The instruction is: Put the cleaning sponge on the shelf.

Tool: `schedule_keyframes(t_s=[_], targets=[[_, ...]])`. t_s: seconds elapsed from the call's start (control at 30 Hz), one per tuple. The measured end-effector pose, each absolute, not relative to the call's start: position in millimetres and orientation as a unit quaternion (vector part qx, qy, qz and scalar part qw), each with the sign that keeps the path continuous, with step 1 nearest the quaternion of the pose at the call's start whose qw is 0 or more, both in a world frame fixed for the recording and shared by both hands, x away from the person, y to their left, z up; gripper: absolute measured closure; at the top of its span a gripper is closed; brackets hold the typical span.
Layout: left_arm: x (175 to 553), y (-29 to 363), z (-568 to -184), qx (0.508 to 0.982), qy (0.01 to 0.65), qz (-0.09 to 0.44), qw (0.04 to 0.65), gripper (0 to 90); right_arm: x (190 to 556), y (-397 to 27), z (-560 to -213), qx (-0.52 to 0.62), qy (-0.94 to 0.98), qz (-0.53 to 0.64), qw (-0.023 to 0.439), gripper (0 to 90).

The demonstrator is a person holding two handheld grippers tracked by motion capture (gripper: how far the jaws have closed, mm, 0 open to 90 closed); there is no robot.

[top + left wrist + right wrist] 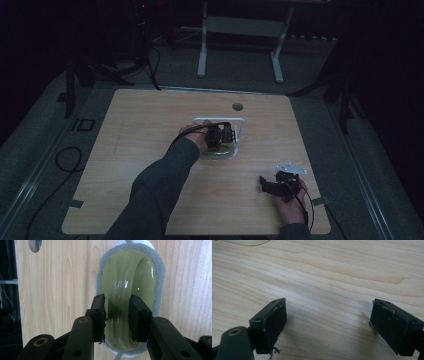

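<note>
Yellow-green translucent handle with a grey foam rim lies mid-surface on a white wire frame, well clear of every edge. Our left claw straddles its raised arch, jaws slightly apart. Our right claw rests open on bare pale wooden surface near the front right corner.

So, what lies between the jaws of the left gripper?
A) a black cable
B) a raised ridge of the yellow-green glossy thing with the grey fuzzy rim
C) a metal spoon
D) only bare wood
B: in the left gripper view, the left gripper straddles a raised ridge of the yellow-green glossy thing with its grey fuzzy rim.
</note>
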State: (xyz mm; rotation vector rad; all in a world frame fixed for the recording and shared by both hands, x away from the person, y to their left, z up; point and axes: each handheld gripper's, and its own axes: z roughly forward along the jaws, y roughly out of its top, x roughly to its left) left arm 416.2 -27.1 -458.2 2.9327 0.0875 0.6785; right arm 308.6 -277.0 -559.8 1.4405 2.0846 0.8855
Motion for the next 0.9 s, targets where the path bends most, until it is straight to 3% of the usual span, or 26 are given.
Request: schedule_keyframes(t_s=[0.9], targets=[[406, -22, -450, 0.973, 0.045, 0.213, 0.075, 55.0, 309, -277, -560, 0.522, 0.757, 0.321, 0.227, 13.5]])
